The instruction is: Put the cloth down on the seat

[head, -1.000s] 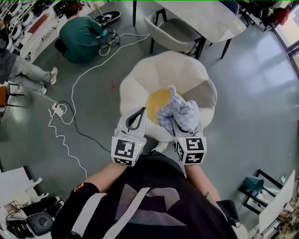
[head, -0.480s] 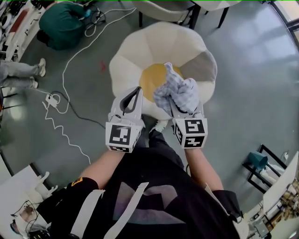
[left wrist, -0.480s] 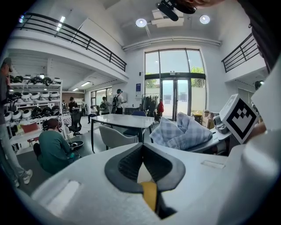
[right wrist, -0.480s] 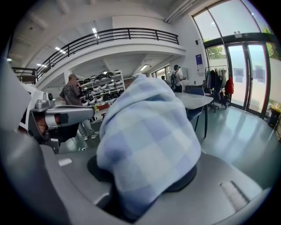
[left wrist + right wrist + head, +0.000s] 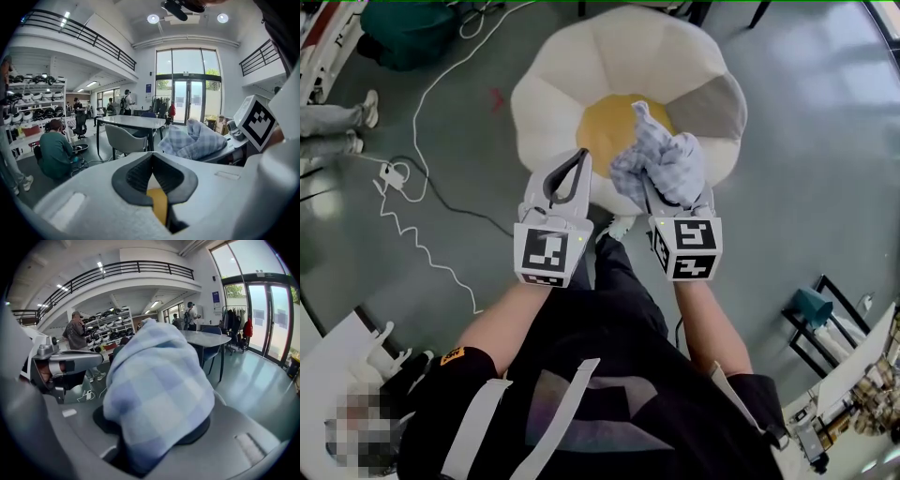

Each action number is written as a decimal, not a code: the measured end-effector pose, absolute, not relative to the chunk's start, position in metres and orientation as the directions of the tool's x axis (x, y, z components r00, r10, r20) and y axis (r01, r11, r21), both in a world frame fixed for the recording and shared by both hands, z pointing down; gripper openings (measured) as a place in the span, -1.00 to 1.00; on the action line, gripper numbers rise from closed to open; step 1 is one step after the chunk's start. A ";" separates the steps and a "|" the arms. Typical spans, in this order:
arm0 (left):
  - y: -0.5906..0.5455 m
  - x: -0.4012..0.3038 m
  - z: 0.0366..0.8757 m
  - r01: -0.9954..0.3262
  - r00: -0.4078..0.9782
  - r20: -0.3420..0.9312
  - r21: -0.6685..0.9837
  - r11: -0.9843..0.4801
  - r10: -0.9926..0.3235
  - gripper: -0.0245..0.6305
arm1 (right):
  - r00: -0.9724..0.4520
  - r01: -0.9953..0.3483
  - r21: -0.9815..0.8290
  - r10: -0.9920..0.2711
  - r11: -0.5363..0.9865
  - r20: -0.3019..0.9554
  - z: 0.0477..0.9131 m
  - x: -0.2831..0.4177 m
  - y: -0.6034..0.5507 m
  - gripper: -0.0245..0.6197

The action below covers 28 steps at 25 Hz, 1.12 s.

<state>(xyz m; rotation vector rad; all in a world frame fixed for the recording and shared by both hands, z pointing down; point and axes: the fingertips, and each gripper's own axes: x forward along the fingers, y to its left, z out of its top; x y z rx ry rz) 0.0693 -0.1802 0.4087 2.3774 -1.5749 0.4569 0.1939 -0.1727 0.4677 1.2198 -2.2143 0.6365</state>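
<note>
Left claw (image 5: 578, 161) closed tip to tip, empty, hanging over the near edge of the seat (image 5: 581, 66), just left of its yellow centre (image 5: 602, 129). Right claw (image 5: 667, 194) clamped on the checked blue-and-white cloth (image 5: 667, 157), jaws held part-way apart by the thick wad between them. Cloth bunched up over that claw, above the right half of the yellow centre and the seat's near rim, apparently clear of the cushion, though contact hard to rule out from above.

Judged past the carrying stage: cloth brought over the seat, not yet laid on it. Left to do, by this reading: lowering onto the cushion, opening the right claw, pulling back without dragging fabric along. No job in sight for the left claw.

Seat itself round and flower-shaped, with cream petals, one grey petal (image 5: 722, 101) at its right and nothing else on it.

Left of the seat, grey floor (image 5: 825, 150) strewn with a white cable (image 5: 422, 108). Beyond the seat's far left, a crouching person in green (image 5: 54, 152) below shelves of helmets (image 5: 33, 96). Farther behind the seat, a grey chair (image 5: 123, 139) at a white table (image 5: 133, 122), then tall glass doors (image 5: 187, 89). Right of the seat, bare floor only.
</note>
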 end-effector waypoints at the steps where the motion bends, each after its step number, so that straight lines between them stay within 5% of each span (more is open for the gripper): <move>1: -0.181 0.068 0.415 -0.923 0.365 0.399 0.038 -0.383 -0.841 -0.93 | -0.451 -0.863 -0.147 -0.610 0.483 0.652 0.473 0.193 -0.173 -0.22; 28: -0.233 0.037 0.622 -0.922 0.362 0.567 0.100 -0.374 -0.740 -0.93 | -0.378 -0.887 -0.162 -0.478 0.433 0.793 0.666 0.173 -0.231 -0.20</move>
